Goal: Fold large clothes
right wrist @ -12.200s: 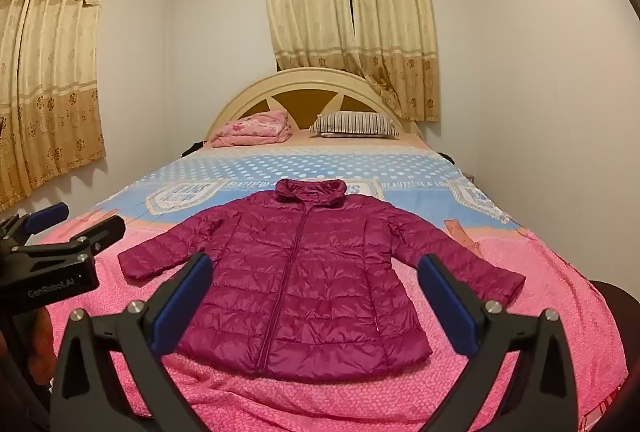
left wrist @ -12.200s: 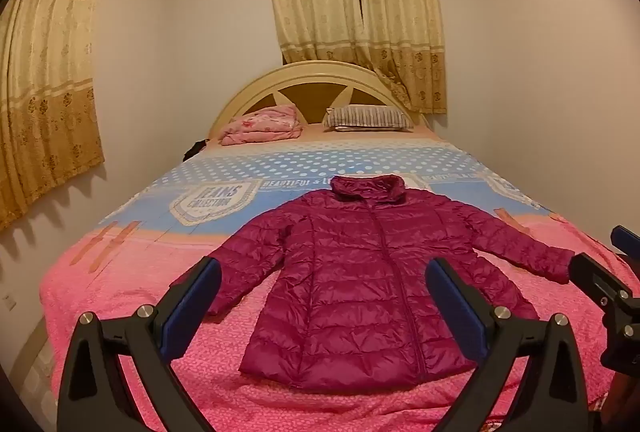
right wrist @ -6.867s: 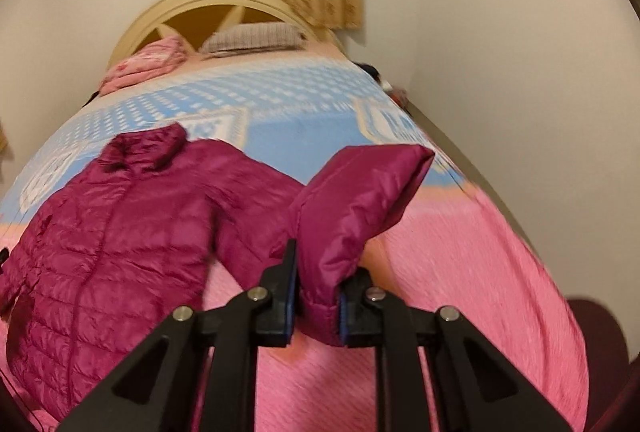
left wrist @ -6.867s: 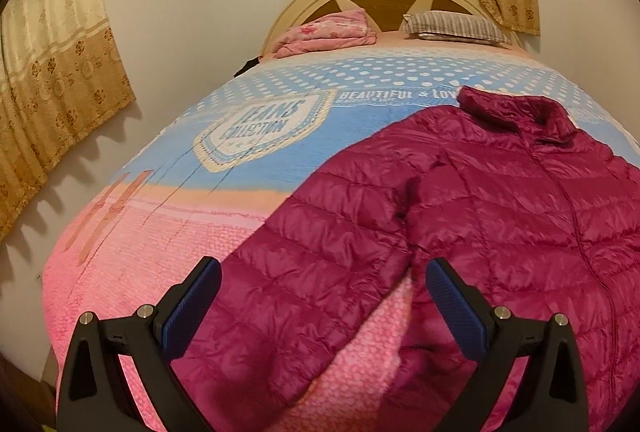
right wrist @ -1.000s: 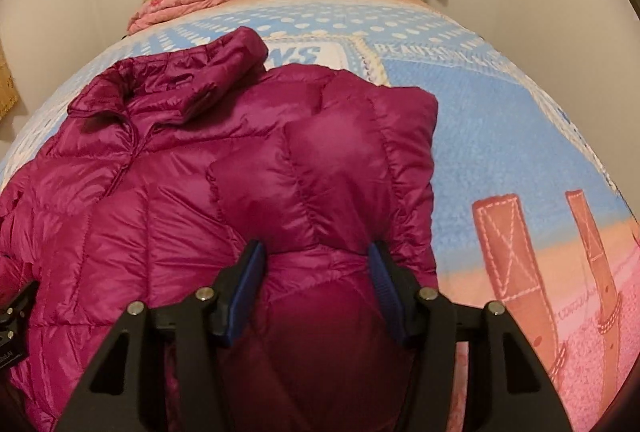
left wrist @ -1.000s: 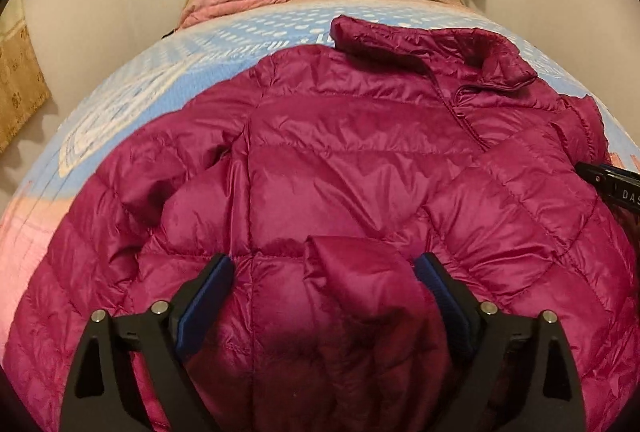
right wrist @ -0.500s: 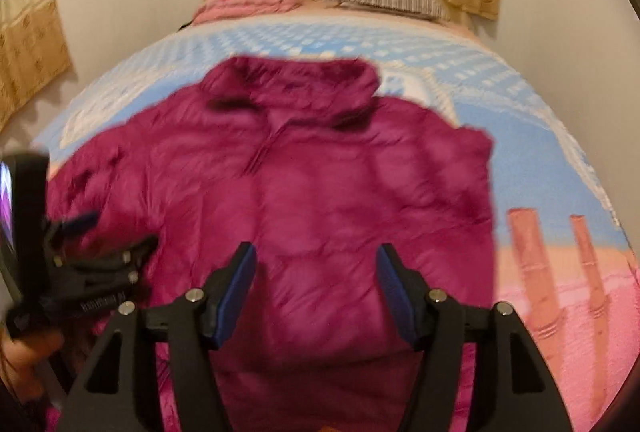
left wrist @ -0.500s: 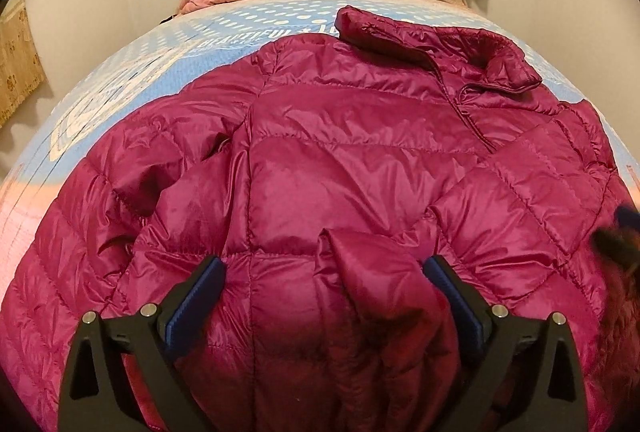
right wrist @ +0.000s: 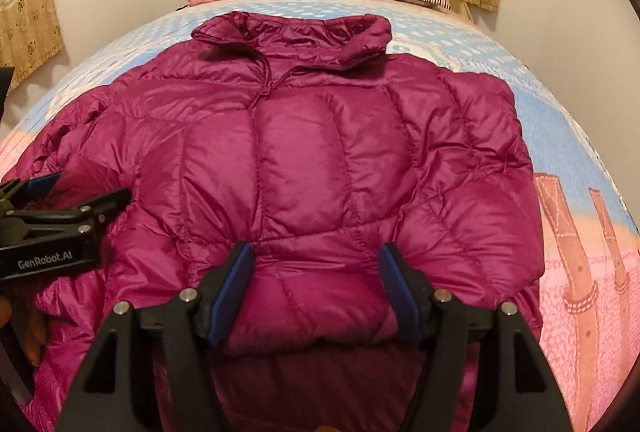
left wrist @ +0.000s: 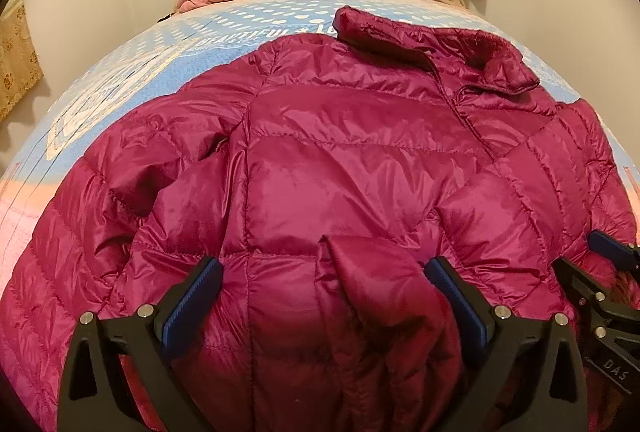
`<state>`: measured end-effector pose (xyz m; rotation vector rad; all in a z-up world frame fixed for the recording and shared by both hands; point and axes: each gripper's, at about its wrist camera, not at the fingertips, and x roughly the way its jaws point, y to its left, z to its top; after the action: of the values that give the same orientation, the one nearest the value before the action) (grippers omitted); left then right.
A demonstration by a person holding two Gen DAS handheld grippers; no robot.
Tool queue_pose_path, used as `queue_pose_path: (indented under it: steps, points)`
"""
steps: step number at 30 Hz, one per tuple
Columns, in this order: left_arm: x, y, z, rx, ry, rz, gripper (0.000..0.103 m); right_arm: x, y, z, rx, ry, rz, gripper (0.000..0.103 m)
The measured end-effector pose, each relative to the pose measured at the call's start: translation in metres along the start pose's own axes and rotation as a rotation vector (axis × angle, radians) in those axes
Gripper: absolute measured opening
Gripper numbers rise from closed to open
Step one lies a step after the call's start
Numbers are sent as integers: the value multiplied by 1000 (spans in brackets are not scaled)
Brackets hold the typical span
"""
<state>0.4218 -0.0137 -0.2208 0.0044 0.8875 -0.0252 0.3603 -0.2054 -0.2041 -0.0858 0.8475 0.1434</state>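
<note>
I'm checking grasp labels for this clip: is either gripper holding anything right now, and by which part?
Nothing is held. The left gripper stands wide open over the magenta quilted puffer jacket; the right gripper is opening, a folded sleeve end lying loose between its pads.

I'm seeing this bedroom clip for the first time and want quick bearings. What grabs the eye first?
A magenta puffer jacket fills the middle of both views, spread on the bed's blue and pink bedspread with both sleeves folded in over its front. The left gripper stands with jaws wide around a folded sleeve cuff; the right gripper is opening over the other sleeve.
</note>
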Motion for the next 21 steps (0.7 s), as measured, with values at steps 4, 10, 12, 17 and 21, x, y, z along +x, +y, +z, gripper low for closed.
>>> queue_pose_path:
  steps: [4,10,12,17,21]
  points:
    - [-27,17,3,-27,-47,-32,102,-1,1,-1,-5,-5,-7,70]
    - [-92,88,-8,-25,-128,58,102,-1,1,-1,-3,-9,-3,70]
    - [-102,122,-25,-48,-105,146,102,-1,1,-2,-2,-9,-3,70]
    - [-136,209,-77,-205,-63,273,102,-2,3,-2,-14,-11,-18,70]
    - [-164,234,-109,-303,-89,258,102,-3,7,-2,-32,-15,-40,71]
